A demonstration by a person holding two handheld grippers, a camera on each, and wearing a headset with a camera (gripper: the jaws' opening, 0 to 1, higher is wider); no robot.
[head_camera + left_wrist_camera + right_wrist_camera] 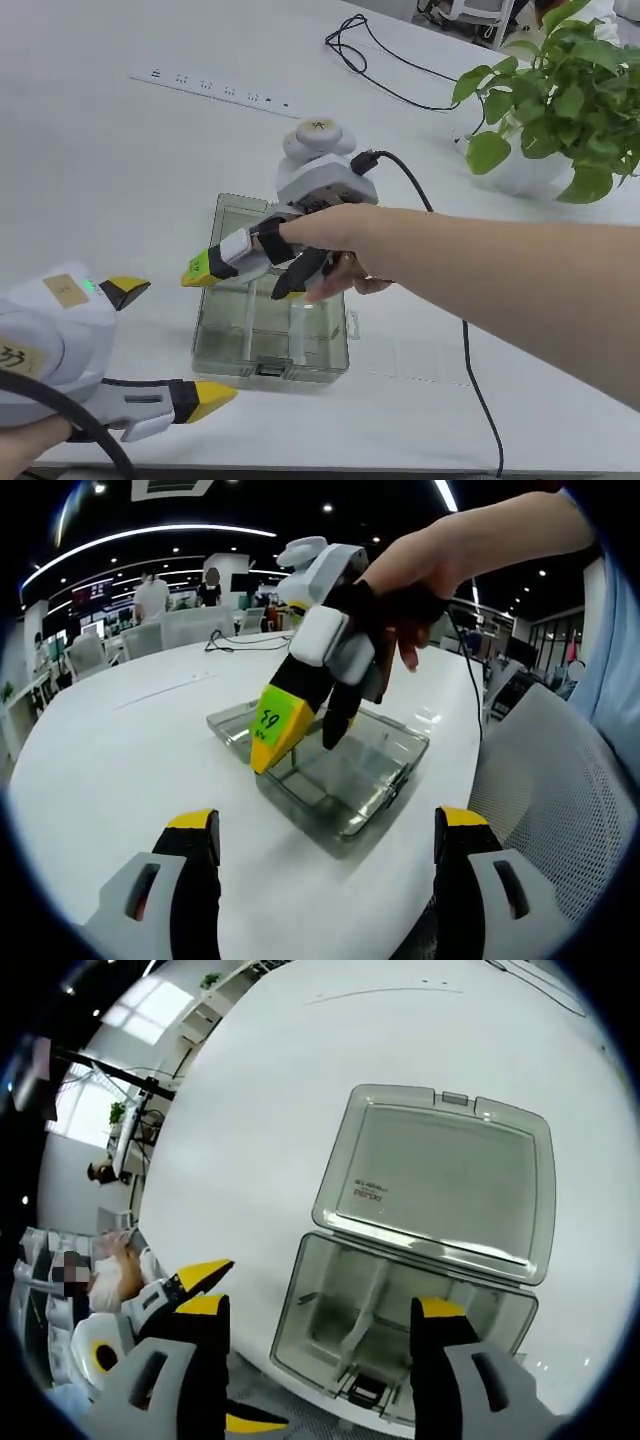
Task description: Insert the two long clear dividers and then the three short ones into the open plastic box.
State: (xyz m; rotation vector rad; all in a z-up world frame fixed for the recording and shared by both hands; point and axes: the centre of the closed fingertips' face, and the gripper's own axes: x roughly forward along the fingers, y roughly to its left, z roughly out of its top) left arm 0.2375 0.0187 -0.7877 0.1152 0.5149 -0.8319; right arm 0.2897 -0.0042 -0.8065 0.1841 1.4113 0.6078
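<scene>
The clear plastic box (270, 335) lies open on the white table, its lid (238, 215) folded flat on the far side. Two clear dividers (247, 318) stand lengthwise inside it, one also visible as a divider (360, 1328) in the right gripper view. My right gripper (243, 282) hovers over the box's left half, open, with nothing between its jaws; it points down at the box (400, 1310). My left gripper (172, 343) is open and bare near the table's front edge, left of the box (345, 780), facing the right gripper (300, 720).
A white power strip (215, 88) lies at the back. A potted plant (560, 100) stands at the far right. A black cable (470, 350) runs from the right gripper down the table right of the box. A mesh chair (560, 810) sits beyond the table edge.
</scene>
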